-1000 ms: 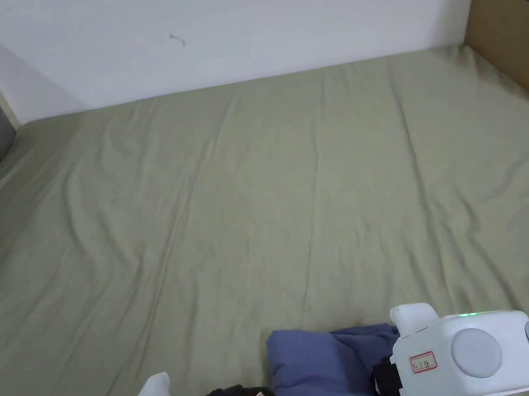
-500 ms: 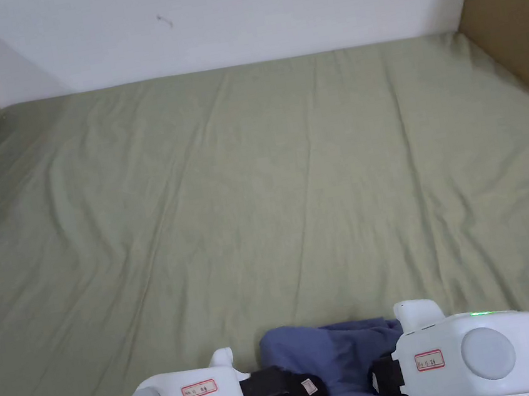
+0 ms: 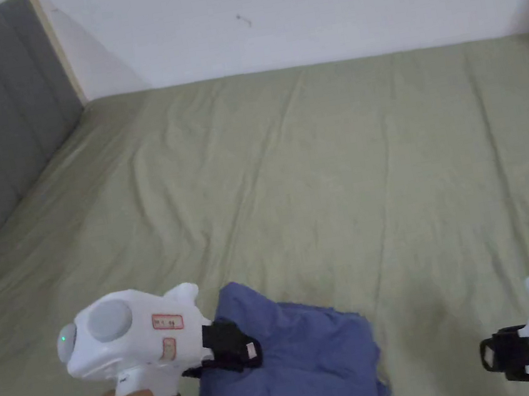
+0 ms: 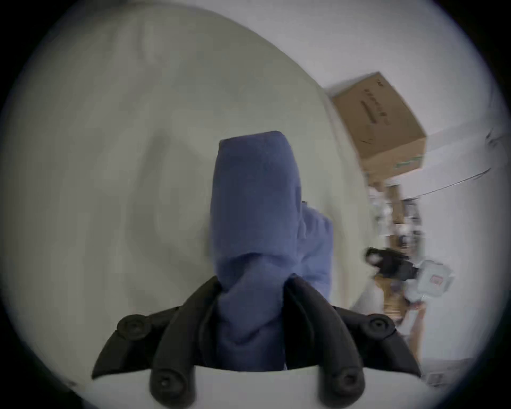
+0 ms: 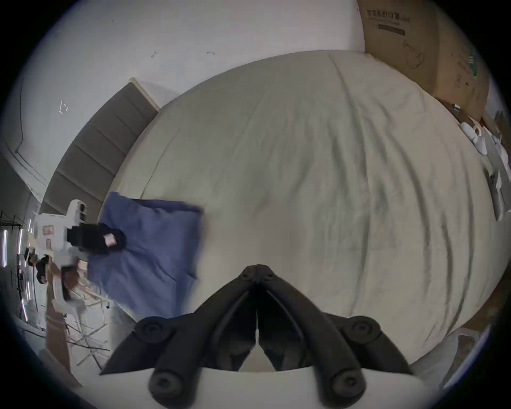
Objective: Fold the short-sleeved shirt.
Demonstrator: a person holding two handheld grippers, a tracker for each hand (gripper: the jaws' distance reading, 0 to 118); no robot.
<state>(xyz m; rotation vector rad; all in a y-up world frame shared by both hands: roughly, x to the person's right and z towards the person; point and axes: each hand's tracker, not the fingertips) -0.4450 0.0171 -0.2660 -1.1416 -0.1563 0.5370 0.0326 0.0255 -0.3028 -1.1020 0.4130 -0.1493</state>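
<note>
Left tool [image 3: 235, 353] clamped on blue shirt [image 3: 298, 367], bunched at bed's [image 3: 315, 168] near edge; right tool [image 5: 257, 272] closed, empty, well apart. Best spread flat before folding, smoothing wrinkles

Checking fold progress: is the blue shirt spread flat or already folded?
Folded. The blue shirt is a compact layered bundle on the bed sheet, one edge pinched in the left gripper.

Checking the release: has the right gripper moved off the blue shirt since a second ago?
Yes. The right gripper now sits out to the right of the blue shirt, bare green sheet between them; earlier it was against it.
</note>
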